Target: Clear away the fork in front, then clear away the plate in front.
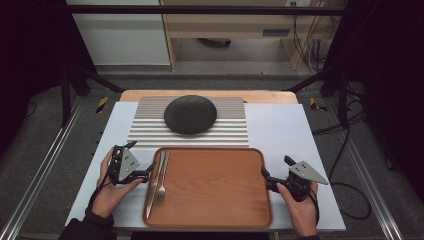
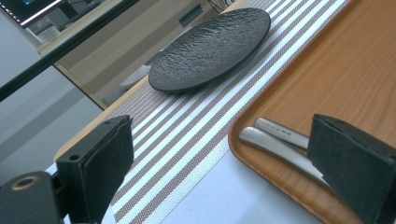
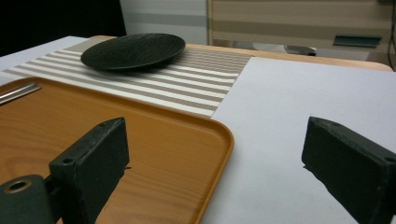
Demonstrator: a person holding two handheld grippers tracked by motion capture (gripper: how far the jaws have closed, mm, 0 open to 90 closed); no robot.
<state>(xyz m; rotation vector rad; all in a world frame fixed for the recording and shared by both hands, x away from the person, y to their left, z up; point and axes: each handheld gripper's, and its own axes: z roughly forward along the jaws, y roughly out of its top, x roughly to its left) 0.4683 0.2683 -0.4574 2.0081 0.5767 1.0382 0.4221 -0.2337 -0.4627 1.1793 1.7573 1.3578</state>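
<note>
Cutlery [image 1: 159, 179] lies along the tray's [image 1: 210, 187] left edge in the high view; my left tongs [image 1: 148, 175] sit just beside it. Left gripper view: jaws wide, straddling the handles [image 2: 275, 142], set for a pickup. Right gripper view: my right tongs [image 3: 215, 172] gape over the tray's corner [image 3: 219, 135], holding nothing.

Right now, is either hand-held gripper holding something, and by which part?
Nothing is held. The left hand-held gripper and the right hand-held gripper are both open, jaws apart, beside the brown wooden tray.

Dim surroundings, evenly lit, sharp
</note>
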